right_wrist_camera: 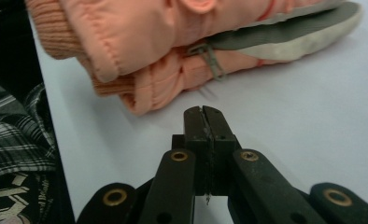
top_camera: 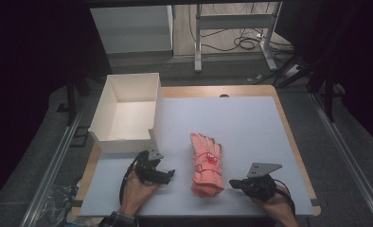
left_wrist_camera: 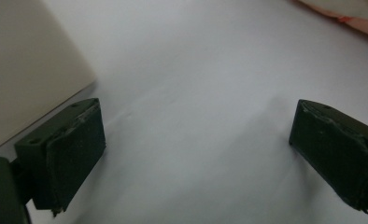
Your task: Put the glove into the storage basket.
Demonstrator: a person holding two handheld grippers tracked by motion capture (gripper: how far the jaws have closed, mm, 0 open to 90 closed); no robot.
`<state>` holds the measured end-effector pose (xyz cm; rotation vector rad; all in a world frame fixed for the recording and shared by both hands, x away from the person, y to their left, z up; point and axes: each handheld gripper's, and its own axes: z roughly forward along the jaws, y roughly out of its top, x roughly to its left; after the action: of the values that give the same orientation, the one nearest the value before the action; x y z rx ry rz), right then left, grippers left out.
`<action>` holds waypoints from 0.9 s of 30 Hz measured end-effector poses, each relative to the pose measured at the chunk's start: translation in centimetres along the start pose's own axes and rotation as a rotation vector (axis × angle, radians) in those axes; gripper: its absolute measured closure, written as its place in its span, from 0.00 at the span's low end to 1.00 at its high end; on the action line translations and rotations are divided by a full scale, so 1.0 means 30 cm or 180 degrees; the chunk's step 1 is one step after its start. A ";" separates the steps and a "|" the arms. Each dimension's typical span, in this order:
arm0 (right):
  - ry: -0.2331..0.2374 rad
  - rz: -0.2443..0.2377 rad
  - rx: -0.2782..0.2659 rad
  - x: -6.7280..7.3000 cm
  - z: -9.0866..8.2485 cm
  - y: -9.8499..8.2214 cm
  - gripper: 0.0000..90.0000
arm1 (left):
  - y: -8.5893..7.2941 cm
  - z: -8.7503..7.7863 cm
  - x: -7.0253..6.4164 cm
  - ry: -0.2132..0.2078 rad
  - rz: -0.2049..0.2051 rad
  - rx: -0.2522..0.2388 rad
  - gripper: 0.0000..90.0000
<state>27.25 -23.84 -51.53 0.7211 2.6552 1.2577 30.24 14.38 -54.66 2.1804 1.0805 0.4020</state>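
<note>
A pair of stacked pink gloves, padded with ribbed cuffs, is laid on the white table right of the box, between the wide-open left gripper and the clenched, empty right gripper.

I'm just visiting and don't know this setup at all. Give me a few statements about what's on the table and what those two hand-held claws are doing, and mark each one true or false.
1. The pink gloves lie on the table between the two grippers. True.
2. The gloves are inside the white box. False: the box looks empty, and the gloves lie on the white table mat to its right.
3. The left gripper has its jaws wide apart. True.
4. The right gripper is clamped on a glove. False: its jaws are shut on nothing, just short of the gloves.
5. The box stands at the far left of the table. True.
</note>
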 end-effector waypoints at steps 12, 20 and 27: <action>0.0212 -0.0102 0.0081 0.050 0.079 0.027 0.98 | -0.012 0.005 0.009 -0.0075 -0.0062 -0.0046 0.03; 0.0283 -0.0175 0.0106 0.073 0.122 0.052 0.98 | -0.012 0.006 0.009 -0.0078 -0.0070 -0.0051 0.03; 0.0328 -0.0230 0.0120 0.092 0.165 0.081 0.97 | -0.012 0.005 0.009 -0.0081 -0.0076 -0.0055 0.03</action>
<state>27.21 -17.78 -52.64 0.5746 2.7666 1.2625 30.28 14.69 -55.03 2.1500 1.0843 0.3706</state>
